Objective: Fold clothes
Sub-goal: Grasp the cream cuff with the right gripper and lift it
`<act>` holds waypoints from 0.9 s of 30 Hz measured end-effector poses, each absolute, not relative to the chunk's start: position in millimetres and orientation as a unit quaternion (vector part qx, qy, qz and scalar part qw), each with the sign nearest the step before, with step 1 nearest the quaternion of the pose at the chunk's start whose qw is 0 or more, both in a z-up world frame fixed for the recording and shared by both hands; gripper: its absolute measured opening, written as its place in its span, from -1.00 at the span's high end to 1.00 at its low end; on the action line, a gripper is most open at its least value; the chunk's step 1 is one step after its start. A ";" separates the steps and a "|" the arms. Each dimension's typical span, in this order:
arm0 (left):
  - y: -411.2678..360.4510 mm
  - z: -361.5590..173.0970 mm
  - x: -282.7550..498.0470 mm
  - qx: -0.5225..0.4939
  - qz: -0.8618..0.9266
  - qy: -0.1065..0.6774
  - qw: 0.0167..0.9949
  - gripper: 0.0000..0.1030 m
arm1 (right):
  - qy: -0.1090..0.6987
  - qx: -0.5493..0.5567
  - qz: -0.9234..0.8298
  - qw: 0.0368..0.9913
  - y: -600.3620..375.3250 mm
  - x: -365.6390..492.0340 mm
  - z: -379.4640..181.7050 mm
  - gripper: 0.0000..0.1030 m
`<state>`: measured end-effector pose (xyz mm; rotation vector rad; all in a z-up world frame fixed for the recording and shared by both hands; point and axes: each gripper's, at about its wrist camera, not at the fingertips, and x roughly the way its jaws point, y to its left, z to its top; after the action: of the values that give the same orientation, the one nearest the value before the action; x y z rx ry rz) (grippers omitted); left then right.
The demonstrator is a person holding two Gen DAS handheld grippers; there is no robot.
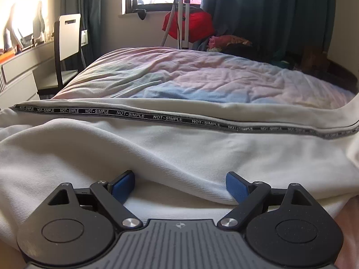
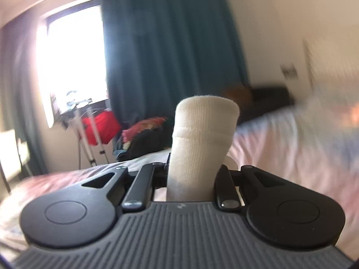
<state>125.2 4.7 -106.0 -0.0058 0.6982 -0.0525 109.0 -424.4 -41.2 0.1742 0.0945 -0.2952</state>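
Observation:
A white garment (image 1: 157,148) with a black "NOT-SIMPLE" trim strip (image 1: 139,115) lies spread across the near part of the bed in the left wrist view. My left gripper (image 1: 180,187) is open, its blue pads (image 1: 124,187) low over a fold of the white cloth, holding nothing. In the right wrist view my right gripper (image 2: 193,172) is shut on a ribbed white cuff (image 2: 203,134) that stands up between the fingers. The rest of that cloth is hidden below the gripper.
The bed has a pastel pink and blue cover (image 1: 202,78). A chair (image 1: 67,51) and a desk (image 1: 22,67) stand at the left. A garment steamer pole with a red item (image 1: 188,24), a clothes pile (image 1: 224,42) and dark curtains (image 2: 170,44) are behind the bed.

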 end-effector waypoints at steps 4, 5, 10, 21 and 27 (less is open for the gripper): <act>17.0 -94.7 123.9 -0.023 -0.013 0.335 0.942 -0.74 | 0.026 -0.016 -0.090 0.996 -353.8 96.6 -23.7 0.64; 21.3 -91.5 123.6 -0.029 -0.009 0.331 0.943 -0.74 | 0.023 -0.041 -0.072 0.996 -336.8 97.0 -24.7 0.64; 43.2 -75.3 123.9 -0.058 0.010 0.314 0.948 -0.74 | 0.043 -0.152 0.027 0.987 -252.8 93.8 -47.3 0.65; 63.9 -59.8 122.6 -0.112 -0.012 0.299 0.948 -0.73 | 0.212 -0.290 0.176 0.917 -174.0 88.6 -148.0 0.62; 73.6 -58.2 123.6 -0.151 -0.018 0.293 0.944 -0.73 | 0.193 -0.263 0.185 0.927 -151.3 99.8 -138.3 0.61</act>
<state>123.6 73.6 -58.2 -0.3087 0.5963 -0.0366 99.8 -151.3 -138.3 -0.5382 0.3966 0.3796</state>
